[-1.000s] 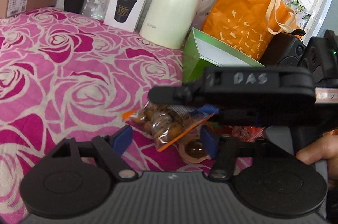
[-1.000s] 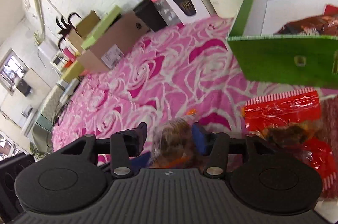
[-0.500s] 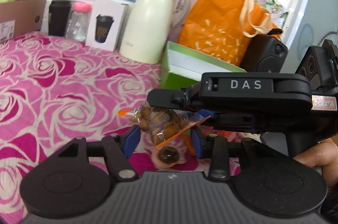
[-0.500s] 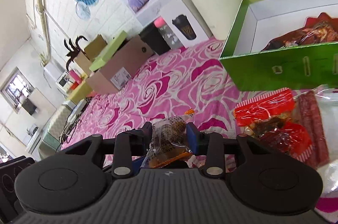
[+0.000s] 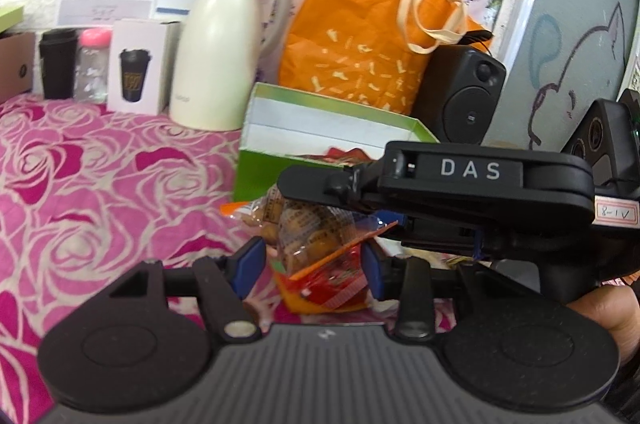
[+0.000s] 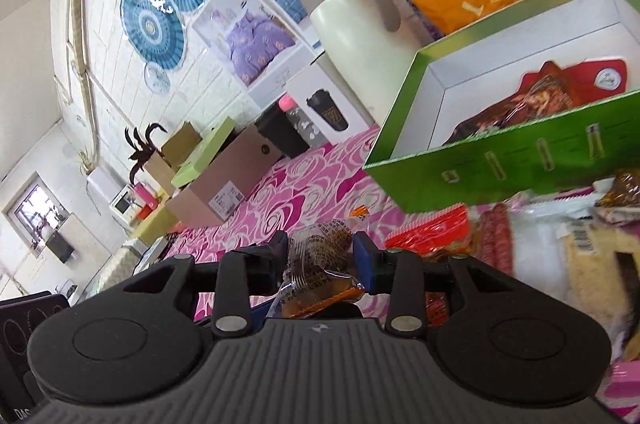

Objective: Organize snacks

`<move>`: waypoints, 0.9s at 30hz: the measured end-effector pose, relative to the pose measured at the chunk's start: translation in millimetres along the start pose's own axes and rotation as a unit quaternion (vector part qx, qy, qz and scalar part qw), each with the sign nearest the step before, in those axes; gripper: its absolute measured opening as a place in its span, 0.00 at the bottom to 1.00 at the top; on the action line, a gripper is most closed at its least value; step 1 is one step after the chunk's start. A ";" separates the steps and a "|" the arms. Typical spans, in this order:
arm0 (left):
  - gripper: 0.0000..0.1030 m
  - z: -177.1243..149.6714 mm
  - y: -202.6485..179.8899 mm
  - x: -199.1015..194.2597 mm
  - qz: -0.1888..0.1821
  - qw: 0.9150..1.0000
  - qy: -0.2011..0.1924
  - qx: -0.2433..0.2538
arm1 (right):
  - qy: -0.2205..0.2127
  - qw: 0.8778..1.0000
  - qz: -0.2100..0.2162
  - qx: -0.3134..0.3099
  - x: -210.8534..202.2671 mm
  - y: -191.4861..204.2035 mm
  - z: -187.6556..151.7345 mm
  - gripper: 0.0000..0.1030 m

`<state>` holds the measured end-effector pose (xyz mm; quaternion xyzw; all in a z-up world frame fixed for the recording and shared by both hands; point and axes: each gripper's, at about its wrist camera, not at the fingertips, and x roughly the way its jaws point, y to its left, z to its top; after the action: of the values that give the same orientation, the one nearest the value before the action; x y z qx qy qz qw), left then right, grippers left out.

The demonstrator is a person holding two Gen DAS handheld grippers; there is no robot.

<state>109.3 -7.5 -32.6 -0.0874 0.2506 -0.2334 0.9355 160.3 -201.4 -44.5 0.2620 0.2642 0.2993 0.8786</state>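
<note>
Your right gripper (image 6: 322, 260) has its jaws clamped on the crinkly clear snack packet (image 6: 320, 258), low centre of frame, now lifted off the rose-patterned pink cloth (image 6: 304, 184) and nearer the glossy green box (image 6: 500, 168) than a second ago. Your left gripper (image 5: 312, 264) stands open, its blue pads either side of the packet (image 5: 308, 228) without touching. A red foil pouch (image 6: 560, 92) lies in the box.

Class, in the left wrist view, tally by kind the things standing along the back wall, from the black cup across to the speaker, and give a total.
Cup: 1
Bottle: 1
White box: 1
Jug: 1
Orange bag: 1
Speaker: 1
Total: 6
</note>
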 end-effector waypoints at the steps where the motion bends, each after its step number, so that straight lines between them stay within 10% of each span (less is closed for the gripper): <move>1: 0.39 1.3 -3.2 1.8 -0.003 1.000 -0.001 0.003 | -0.006 1.000 -0.002 0.000 -3.3 -1.4 1.7 0.62; 17: 0.39 62.0 -60.1 81.8 -0.054 0.996 -0.025 0.067 | -0.113 0.991 -0.066 -0.012 -35.9 -42.2 69.0 0.63; 27: 0.40 57.6 -70.4 145.9 -0.077 0.995 0.025 0.060 | -0.105 0.985 -0.131 0.043 -28.7 -94.3 80.3 0.63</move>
<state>222.7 -136.5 -25.8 -0.0442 0.2520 -0.3214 0.9117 227.2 -309.2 -36.0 0.2925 0.2148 0.1404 0.9212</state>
